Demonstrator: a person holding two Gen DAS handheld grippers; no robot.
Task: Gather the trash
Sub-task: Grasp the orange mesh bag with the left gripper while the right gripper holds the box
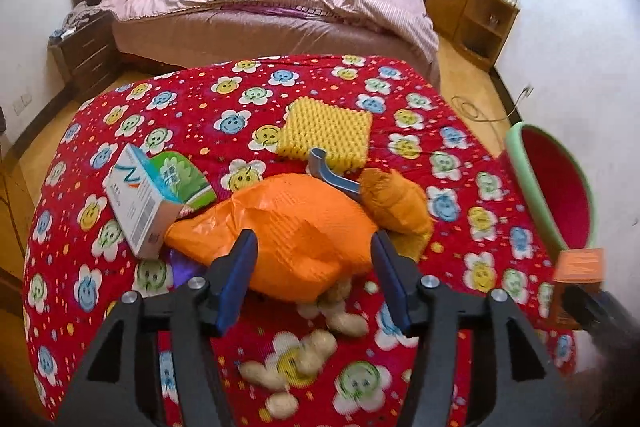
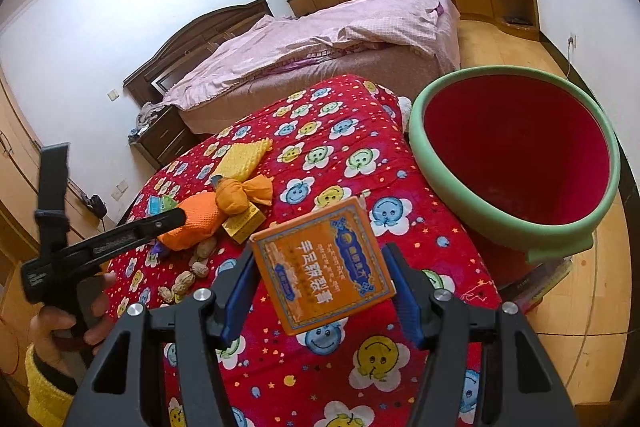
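Observation:
An orange plastic bag (image 1: 296, 235) lies on the red flowered cloth (image 1: 224, 107), with peanut shells (image 1: 344, 319) spilling from under it. My left gripper (image 1: 314, 267) is open, its blue pads on either side of the bag's near end. My right gripper (image 2: 320, 279) is shut on a flat orange box (image 2: 324, 263) and holds it above the cloth, left of the green-rimmed red bin (image 2: 516, 147). The box and bin also show at the right in the left wrist view (image 1: 578, 267), (image 1: 556, 179).
On the cloth lie a white and blue carton (image 1: 138, 199), a green tissue pack (image 1: 184, 179), a yellow knobbly mat (image 1: 328, 131), a grey-blue tool (image 1: 328, 175) and an orange cloth bundle (image 1: 396, 203). A pink bed (image 1: 260, 7) and wooden cabinets stand behind.

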